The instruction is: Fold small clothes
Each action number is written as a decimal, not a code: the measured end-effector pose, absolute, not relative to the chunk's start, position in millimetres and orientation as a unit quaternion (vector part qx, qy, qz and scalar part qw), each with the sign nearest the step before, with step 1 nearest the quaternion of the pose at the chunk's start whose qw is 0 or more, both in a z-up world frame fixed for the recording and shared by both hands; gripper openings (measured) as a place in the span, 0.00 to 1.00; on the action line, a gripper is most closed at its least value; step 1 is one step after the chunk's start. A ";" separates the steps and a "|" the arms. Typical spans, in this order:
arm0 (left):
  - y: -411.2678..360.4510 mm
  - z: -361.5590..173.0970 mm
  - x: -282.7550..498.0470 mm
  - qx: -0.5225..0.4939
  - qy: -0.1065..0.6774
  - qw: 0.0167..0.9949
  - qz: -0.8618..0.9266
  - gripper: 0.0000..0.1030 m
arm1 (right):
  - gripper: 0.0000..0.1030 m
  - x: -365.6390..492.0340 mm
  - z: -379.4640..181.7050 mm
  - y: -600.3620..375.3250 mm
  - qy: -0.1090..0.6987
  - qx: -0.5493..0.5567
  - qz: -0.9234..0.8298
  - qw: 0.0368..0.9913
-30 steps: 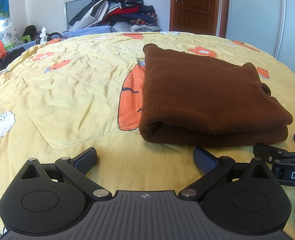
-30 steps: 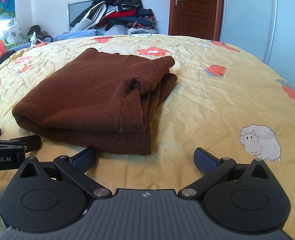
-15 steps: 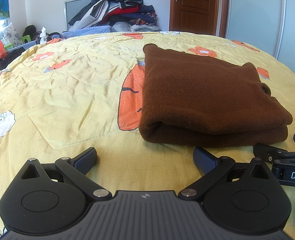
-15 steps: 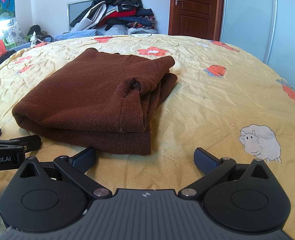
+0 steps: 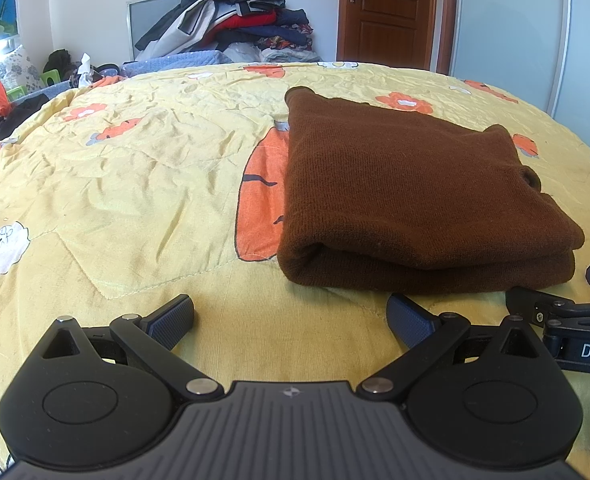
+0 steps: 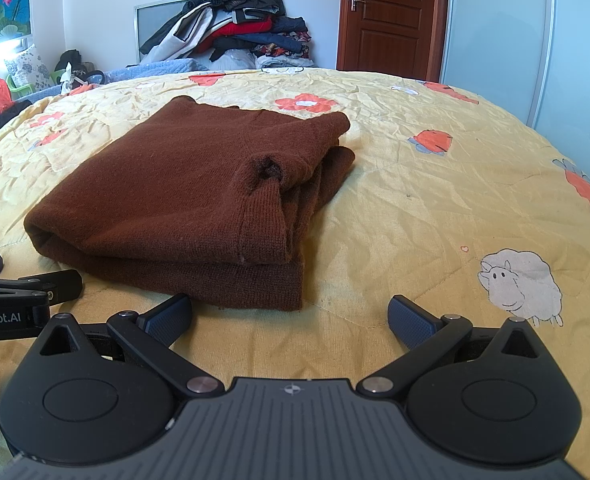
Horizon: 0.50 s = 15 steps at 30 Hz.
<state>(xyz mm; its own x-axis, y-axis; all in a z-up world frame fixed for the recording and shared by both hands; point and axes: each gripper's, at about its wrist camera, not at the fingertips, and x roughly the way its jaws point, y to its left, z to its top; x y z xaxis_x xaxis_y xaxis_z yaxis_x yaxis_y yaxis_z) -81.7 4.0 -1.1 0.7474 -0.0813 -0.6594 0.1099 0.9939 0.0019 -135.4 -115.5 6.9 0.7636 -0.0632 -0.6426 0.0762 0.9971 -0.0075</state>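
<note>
A brown knitted sweater (image 5: 407,196) lies folded into a thick rectangle on the yellow bedspread (image 5: 135,184). It also shows in the right wrist view (image 6: 191,200), with a ribbed cuff at its near right corner. My left gripper (image 5: 291,316) is open and empty, just short of the sweater's near edge and to its left. My right gripper (image 6: 291,316) is open and empty, in front of the sweater's near right corner. Each gripper's fingers show at the edge of the other's view, as the right gripper (image 5: 567,312) and the left gripper (image 6: 27,292).
A heap of clothes (image 5: 235,12) is piled beyond the far side of the bed. A brown door (image 5: 387,12) and a sliding wardrobe (image 5: 535,28) stand at the back right. Cushions and clutter (image 5: 11,84) lie at the far left.
</note>
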 end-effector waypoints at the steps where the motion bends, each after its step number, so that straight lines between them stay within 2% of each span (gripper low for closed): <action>1: 3.8 -1.1 -81.8 0.020 0.352 0.935 -0.051 1.00 | 1.00 -135.4 6.9 -115.5 0.342 0.010 -0.037 0.939; 15: 5.1 -1.6 -80.9 0.022 0.353 0.934 -0.052 1.00 | 1.00 -135.3 6.9 -115.6 0.342 0.010 -0.037 0.939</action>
<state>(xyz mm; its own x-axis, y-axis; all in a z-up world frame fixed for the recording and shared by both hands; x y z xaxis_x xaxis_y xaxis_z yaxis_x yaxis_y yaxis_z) -80.9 5.1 -1.6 0.7447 -0.0822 -0.6623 0.1128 0.9936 0.0035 -135.3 -115.6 6.9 0.7635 -0.0632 -0.6427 0.0762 0.9971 -0.0075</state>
